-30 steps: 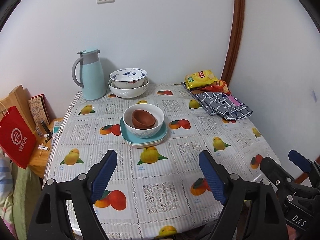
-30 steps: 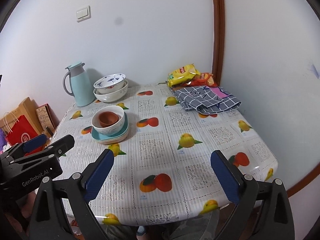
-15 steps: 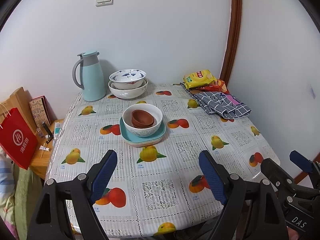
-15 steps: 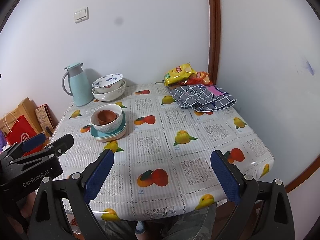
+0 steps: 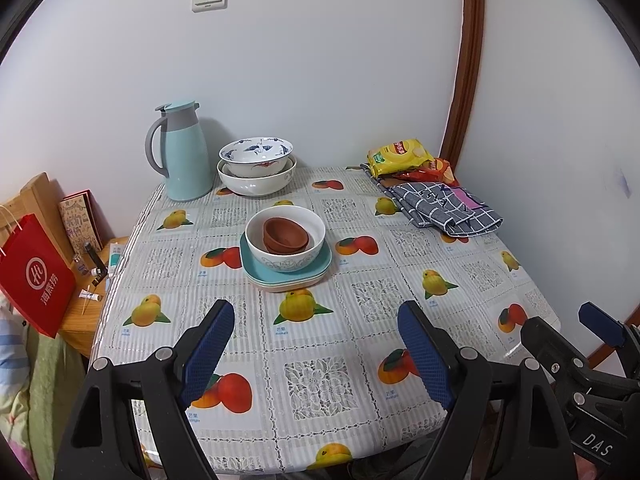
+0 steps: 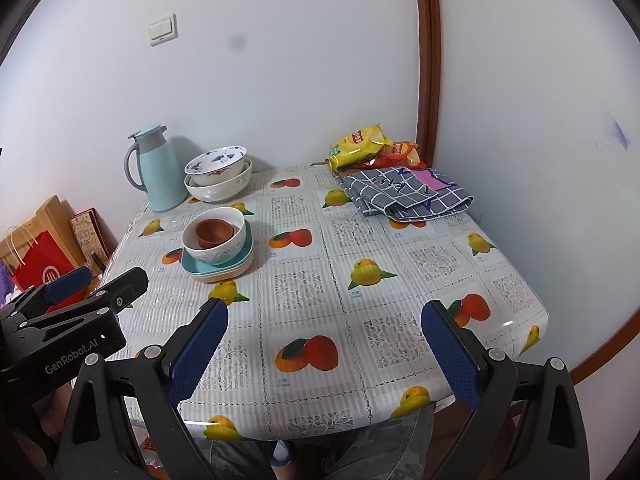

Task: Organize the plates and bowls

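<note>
Now both grippers are hanging over the near edge of the table (image 5: 472, 280), and both are pulling back: against the views of a second ago the tabletop is sitting smaller and farther off, with more of its front edge showing. The left gripper (image 5: 316, 354) is holding its blue pads (image 5: 208, 354) spread wide with nothing between them; the right gripper (image 6: 324, 354) is likewise spread and gripping nothing, its pads (image 6: 450, 360) well apart. Out past the fingers, at mid-table, the brown bowls (image 5: 285, 235) are nesting inside the white bowl (image 5: 285, 240), which is resting on the stack of teal plates (image 5: 286, 270); that stack is sitting unchanged from the earlier frames. Behind it, by the wall, the patterned bowl (image 5: 256, 152) is sitting in the large white bowl (image 5: 256, 178), just beside the light blue jug (image 5: 184, 152). At the far right corner the snack bags (image 5: 404, 158) are lying against the checked cloth (image 5: 444, 210).
</note>
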`<state>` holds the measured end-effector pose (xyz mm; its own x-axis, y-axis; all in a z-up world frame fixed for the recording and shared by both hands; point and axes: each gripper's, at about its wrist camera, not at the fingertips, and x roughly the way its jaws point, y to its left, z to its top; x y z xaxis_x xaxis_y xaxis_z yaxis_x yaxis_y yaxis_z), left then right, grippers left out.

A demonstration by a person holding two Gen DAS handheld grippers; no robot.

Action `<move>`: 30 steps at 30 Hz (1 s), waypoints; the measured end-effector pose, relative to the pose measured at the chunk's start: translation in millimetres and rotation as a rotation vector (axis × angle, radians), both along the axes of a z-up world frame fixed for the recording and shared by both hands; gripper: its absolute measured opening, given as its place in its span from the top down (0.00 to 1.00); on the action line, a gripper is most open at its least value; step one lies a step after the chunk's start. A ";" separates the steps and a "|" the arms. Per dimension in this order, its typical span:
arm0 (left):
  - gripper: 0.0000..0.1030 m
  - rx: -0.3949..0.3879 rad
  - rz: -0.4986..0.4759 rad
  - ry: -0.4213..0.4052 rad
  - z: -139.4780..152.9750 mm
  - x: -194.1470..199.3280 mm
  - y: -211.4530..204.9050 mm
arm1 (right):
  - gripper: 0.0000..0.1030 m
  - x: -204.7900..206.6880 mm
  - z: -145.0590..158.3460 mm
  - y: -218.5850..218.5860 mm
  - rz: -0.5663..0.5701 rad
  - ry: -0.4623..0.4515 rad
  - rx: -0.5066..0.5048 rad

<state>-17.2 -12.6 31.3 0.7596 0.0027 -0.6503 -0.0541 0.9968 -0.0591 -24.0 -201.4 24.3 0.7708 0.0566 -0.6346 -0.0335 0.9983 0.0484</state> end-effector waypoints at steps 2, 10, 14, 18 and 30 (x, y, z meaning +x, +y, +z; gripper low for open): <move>0.19 0.000 -0.001 0.000 0.4 -0.8 -0.2 | 0.06 -0.2 0.0 -0.3 0.000 0.000 0.000; 0.19 0.000 0.000 0.000 -0.1 -1.1 0.0 | 0.06 -0.3 -0.2 -0.9 0.000 0.000 0.000; 0.19 0.000 0.000 0.000 -0.1 -1.0 0.1 | 0.06 -0.4 -0.5 -1.1 0.000 0.000 0.002; 0.19 0.000 0.000 0.000 0.0 -1.0 0.4 | 0.06 -0.6 -0.5 -1.2 0.001 0.000 0.001; 0.19 0.001 0.000 -0.002 -0.2 -1.8 0.2 | 0.06 -1.8 1.5 -1.2 -0.003 -0.004 0.004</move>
